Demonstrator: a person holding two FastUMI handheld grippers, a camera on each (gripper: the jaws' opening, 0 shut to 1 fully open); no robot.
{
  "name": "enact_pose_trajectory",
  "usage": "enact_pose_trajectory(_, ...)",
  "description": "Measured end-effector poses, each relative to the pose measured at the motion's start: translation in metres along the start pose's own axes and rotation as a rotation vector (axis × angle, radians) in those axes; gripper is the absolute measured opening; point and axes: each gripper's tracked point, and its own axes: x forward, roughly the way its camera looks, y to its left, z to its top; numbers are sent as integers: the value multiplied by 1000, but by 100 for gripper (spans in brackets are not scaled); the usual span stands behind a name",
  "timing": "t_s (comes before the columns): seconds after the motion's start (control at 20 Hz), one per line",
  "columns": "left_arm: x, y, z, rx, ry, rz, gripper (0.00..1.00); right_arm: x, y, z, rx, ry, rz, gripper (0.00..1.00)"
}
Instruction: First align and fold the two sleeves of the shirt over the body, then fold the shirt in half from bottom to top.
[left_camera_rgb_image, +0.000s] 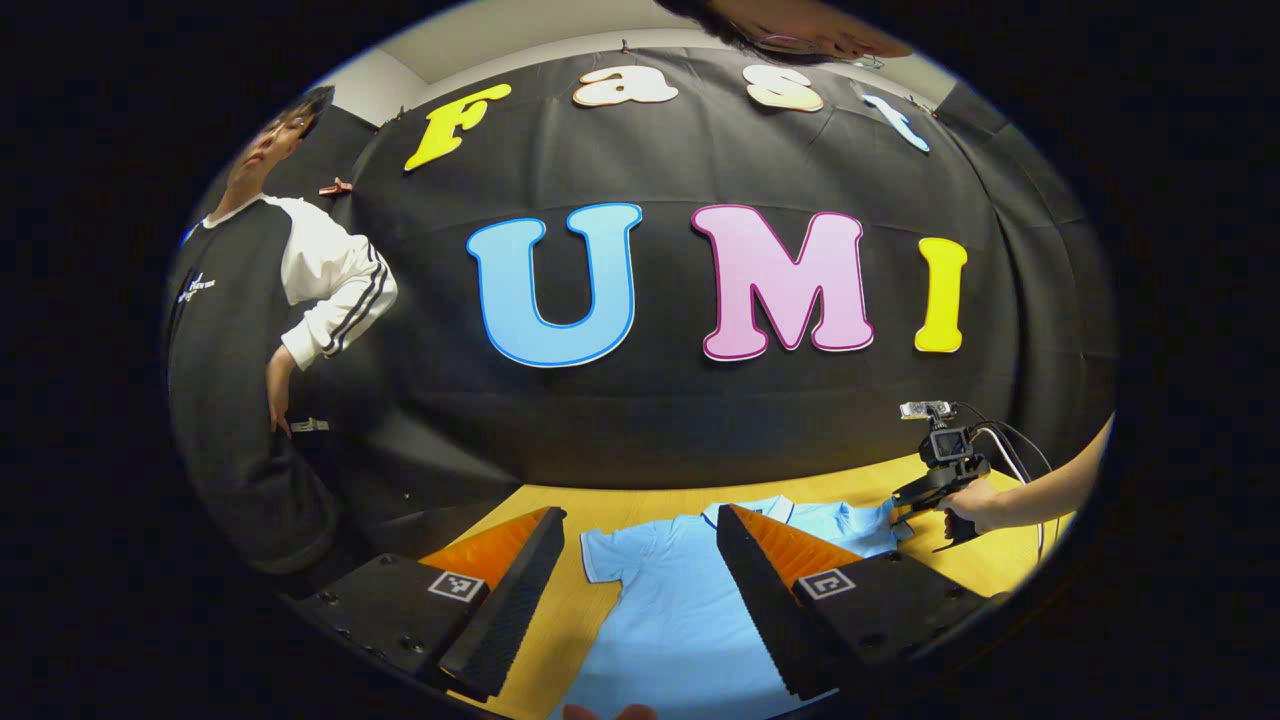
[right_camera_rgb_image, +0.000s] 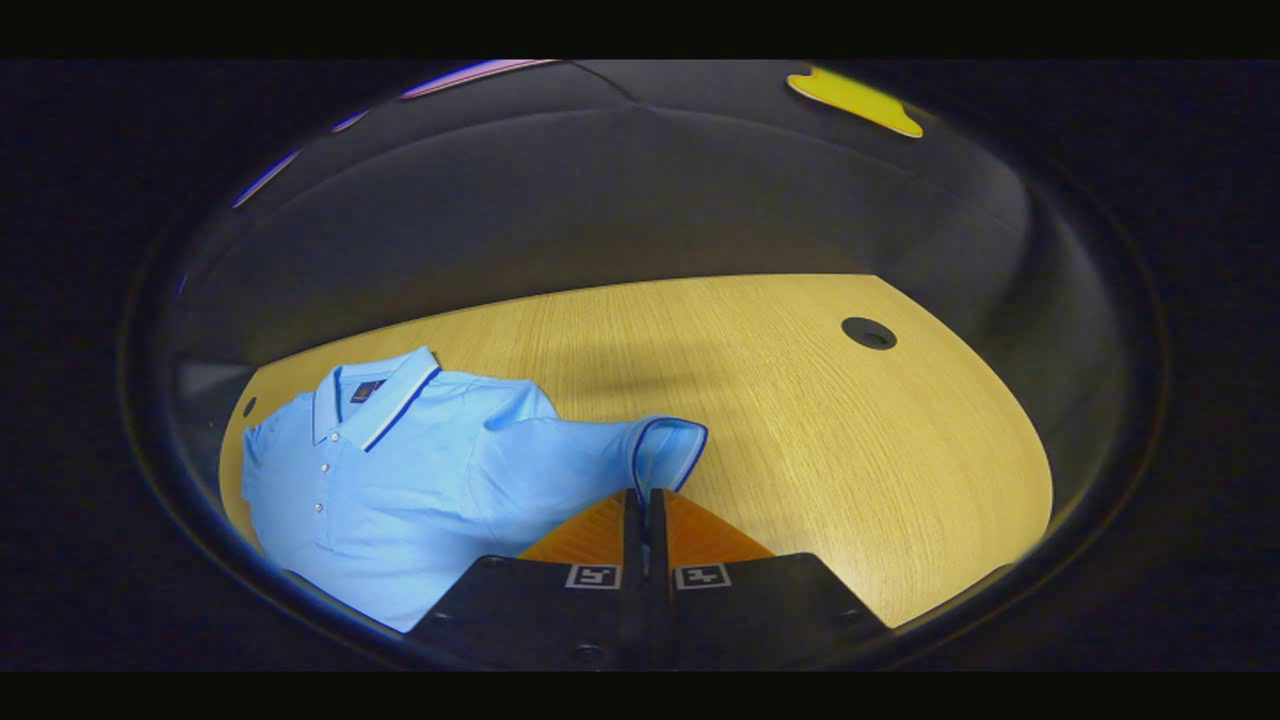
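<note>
A light blue polo shirt (left_camera_rgb_image: 670, 600) with a dark-trimmed collar lies face up on the wooden table (left_camera_rgb_image: 1005, 560). In the left gripper view my left gripper (left_camera_rgb_image: 640, 512) hovers open over the shirt's body, with nothing between its fingers. Farther right, a hand (left_camera_rgb_image: 975, 505) holds my right gripper (left_camera_rgb_image: 905, 500) at the shirt's sleeve. In the right gripper view the shirt (right_camera_rgb_image: 400, 470) spreads to the left, and its sleeve (right_camera_rgb_image: 600, 455) runs to my right gripper (right_camera_rgb_image: 640, 492), which is shut on the curled-up cuff (right_camera_rgb_image: 672, 448).
A person (left_camera_rgb_image: 250, 400) in a black and white top stands at the table's left end. Bare tabletop (right_camera_rgb_image: 850, 450) stretches to the right of the sleeve, with a round cable hole (right_camera_rgb_image: 868, 332) near the far edge. The black cloth wall (left_camera_rgb_image: 640, 420) closes the back.
</note>
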Motion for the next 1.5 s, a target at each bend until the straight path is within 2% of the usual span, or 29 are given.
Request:
enact_pose_trajectory(0.2,0,7,-2,-7,1,2,98,-14,17,20,-20,-73,3,5)
enact_pose_trajectory(0.3,-1,13,-1,-14,-1,2,98,-23,42,26,-6,-85,43,5)
enact_pose_trajectory(0.35,-2,17,-1,-15,-3,7,98,-26,58,27,-4,-87,70,5)
enact_pose_trajectory(0.4,-4,22,0,-14,-6,12,98,-29,76,28,-9,-93,97,0)
enact_pose_trajectory(0.5,-7,32,-1,-13,-5,19,98,-38,120,29,-22,-102,172,0)
enact_pose_trajectory(0.55,-8,38,-3,-13,-4,23,98,-42,144,28,-34,-104,205,5)
enact_pose_trajectory(0.65,-13,51,-4,-16,-1,35,98,-50,186,22,-67,-97,266,4)
enact_pose_trajectory(0.85,-20,76,-9,-26,7,65,98,-53,244,-7,-133,-54,336,5)
enact_pose_trajectory(0.95,-22,86,-11,-33,9,80,98,-53,256,-22,-161,-29,347,5)
enact_pose_trajectory(1.0,-22,89,-11,-35,10,86,98,-53,259,-27,-172,-15,350,0)
enact_pose_trajectory(1.05,-22,92,-12,-38,10,91,98,-52,262,-33,-180,-1,354,5)
enact_pose_trajectory(1.2,-21,95,-16,-49,16,98,98,-51,265,-44,-206,32,359,5)
enact_pose_trajectory(1.25,-21,95,-18,-51,20,100,98,-50,265,-48,-212,40,359,0)
enact_pose_trajectory(1.3,-20,95,-18,-55,21,99,98,-49,266,-52,-218,53,361,5)
enact_pose_trajectory(1.4,-17,95,-18,-61,19,99,98,-45,265,-56,-237,55,352,5)
enact_pose_trajectory(1.5,-16,95,-15,-68,14,99,98,-43,264,-57,-252,49,335,0)
